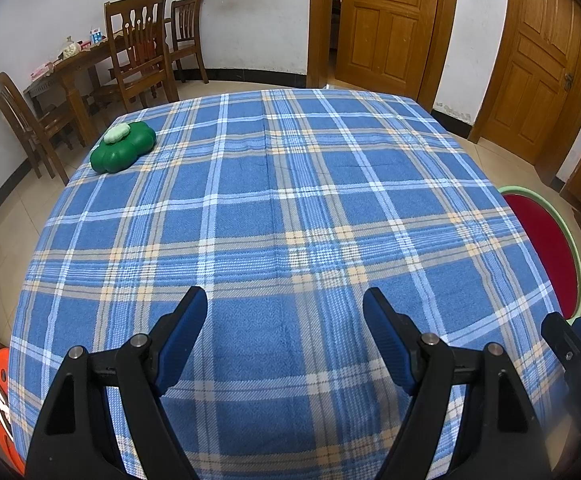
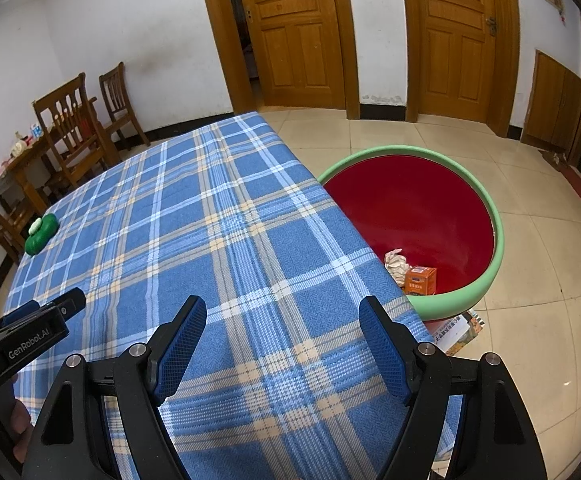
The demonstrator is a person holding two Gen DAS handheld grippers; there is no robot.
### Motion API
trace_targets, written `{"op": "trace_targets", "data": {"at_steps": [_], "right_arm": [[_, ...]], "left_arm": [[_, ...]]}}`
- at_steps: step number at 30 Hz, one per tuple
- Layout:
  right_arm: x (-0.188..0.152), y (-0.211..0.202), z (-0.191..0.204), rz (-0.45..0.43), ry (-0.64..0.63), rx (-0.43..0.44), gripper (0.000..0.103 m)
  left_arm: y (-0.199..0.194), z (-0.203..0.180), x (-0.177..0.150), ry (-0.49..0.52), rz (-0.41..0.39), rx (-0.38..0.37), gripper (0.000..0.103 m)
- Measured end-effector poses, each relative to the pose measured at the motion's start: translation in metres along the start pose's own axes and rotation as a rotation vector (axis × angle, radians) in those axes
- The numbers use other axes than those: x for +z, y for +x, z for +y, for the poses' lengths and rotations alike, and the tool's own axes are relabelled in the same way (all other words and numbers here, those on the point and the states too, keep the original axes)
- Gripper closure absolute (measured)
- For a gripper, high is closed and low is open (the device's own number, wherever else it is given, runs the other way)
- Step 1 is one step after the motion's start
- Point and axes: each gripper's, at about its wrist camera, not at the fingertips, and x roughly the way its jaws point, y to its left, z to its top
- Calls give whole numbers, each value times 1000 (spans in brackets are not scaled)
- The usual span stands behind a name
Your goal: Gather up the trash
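Observation:
A round bin (image 2: 498, 240) with a green rim and red inside stands on the floor at the table's right side; it also shows in the left wrist view (image 1: 570, 240). Inside lie a crumpled paper wad (image 2: 397, 262) and a small orange box (image 2: 421, 280). My left gripper (image 1: 285, 300) is open and empty above the near part of the blue plaid tablecloth (image 1: 290, 184). My right gripper (image 2: 282, 308) is open and empty above the table's near right part, left of the bin. The left gripper also shows at the right wrist view's left edge (image 2: 50, 308).
A green flower-shaped object with a pale top (image 1: 123, 147) sits at the table's far left corner. Wooden chairs (image 1: 142, 48) and a side table stand at the back left. Wooden doors (image 1: 382, 20) are behind. A printed box (image 2: 460, 330) lies on the floor under the bin. An orange object (image 1: 0, 400) is at the left.

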Motion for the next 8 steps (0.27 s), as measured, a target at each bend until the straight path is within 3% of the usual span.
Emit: {"op": "trace_targets", "data": {"at_steps": [8], "right_arm": [[0, -1, 2, 0, -4, 0, 23]], "left_arm": [[-3, 2, 2, -9, 4, 3, 23]]}}
